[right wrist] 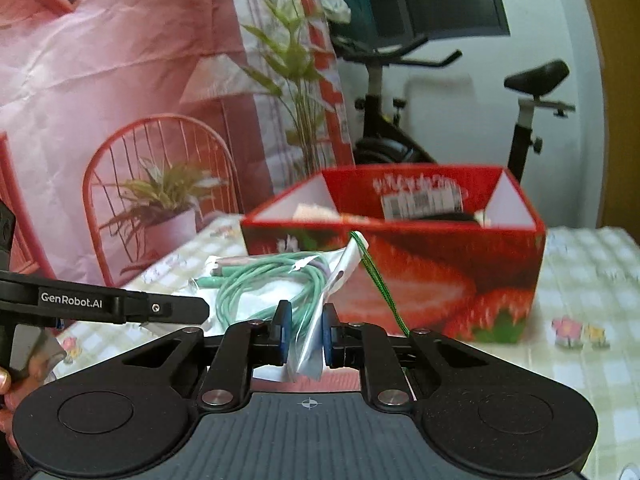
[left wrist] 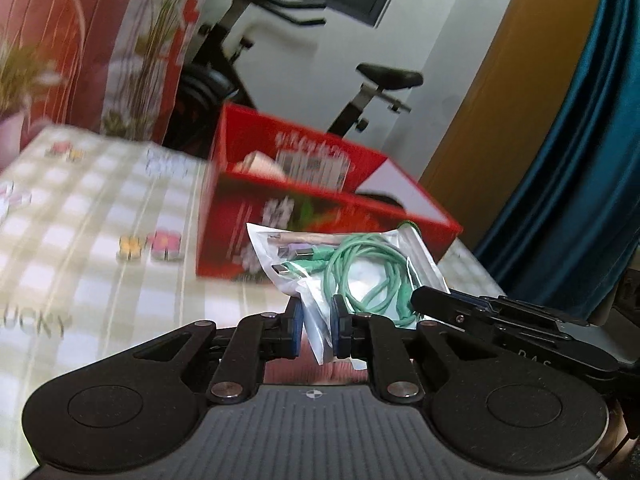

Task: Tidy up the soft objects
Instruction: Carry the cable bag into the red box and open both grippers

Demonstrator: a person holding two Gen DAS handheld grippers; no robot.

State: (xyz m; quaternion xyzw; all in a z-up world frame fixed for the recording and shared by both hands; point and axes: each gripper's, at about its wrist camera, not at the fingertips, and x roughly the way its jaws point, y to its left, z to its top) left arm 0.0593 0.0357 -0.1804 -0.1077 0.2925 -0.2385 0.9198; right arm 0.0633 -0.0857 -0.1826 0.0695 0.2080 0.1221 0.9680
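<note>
A clear plastic bag of green cables (left wrist: pixel 352 268) hangs above the table, held by both grippers. My left gripper (left wrist: pixel 316 330) is shut on its lower left corner. My right gripper (right wrist: pixel 306 330) is shut on the bag's other edge (right wrist: pixel 280 284). A thin green cord (right wrist: pixel 380 280) dangles from the bag. A red strawberry-print box (left wrist: pixel 320 216) stands open just behind the bag, with pale items inside; it also shows in the right wrist view (right wrist: pixel 420 264).
A checked tablecloth (left wrist: pixel 92 220) covers the table. A pink printed backdrop (right wrist: pixel 120 80) stands at the back left. An exercise bike (right wrist: pixel 520 120) stands behind the box. A blue curtain (left wrist: pixel 580 160) hangs on the right.
</note>
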